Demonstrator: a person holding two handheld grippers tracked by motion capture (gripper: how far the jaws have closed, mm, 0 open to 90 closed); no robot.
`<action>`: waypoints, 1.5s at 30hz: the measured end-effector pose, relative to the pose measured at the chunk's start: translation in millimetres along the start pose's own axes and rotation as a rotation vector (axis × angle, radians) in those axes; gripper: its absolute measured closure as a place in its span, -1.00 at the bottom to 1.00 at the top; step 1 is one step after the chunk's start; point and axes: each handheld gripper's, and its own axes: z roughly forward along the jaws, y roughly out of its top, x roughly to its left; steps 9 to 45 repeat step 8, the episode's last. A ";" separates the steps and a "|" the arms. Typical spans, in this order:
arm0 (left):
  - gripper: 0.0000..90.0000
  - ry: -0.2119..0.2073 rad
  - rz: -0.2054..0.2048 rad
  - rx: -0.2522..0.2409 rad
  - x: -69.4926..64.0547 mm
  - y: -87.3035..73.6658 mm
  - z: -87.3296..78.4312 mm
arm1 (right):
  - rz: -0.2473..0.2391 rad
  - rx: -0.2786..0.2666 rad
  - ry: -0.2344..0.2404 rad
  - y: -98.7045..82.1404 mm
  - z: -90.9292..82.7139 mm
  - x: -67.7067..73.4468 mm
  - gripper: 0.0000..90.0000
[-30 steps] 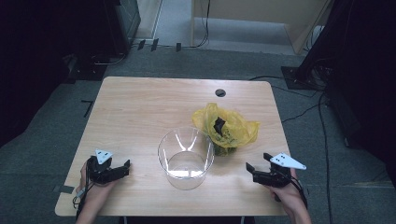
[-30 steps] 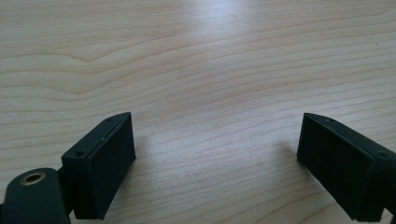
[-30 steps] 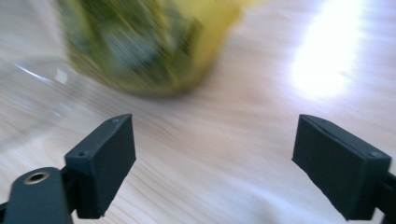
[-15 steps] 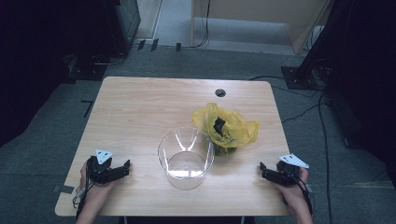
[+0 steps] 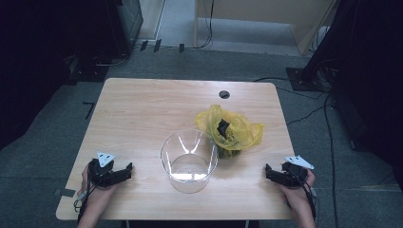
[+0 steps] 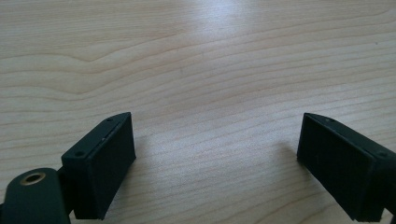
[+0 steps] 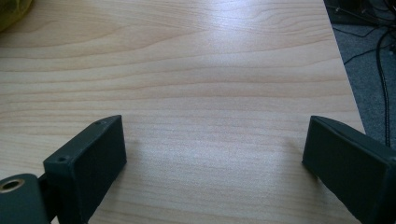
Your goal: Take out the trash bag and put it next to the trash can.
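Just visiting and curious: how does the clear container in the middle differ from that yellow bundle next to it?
The clear container is see-through, round and rigid-looking, standing upright and open on top; the yellow bag is opaque, crumpled and shapeless. The container looks empty, while the bag is bunched around something dark. The bag lies farther from the person, at the container's right. Both rest on the wooden table.

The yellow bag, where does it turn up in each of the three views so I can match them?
High view: the yellow bag sits right of centre on the table, right behind the clear bowl.
Left gripper view: not in it.
Right gripper view: a yellow sliver of it in the top left corner.
Shared landmark: the table's pale wood grain.
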 end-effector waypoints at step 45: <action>-0.76 0.002 -0.002 0.001 -0.1 0.3 0.2 | 0.001 0.000 -0.001 0.1 0.2 0.2 -0.87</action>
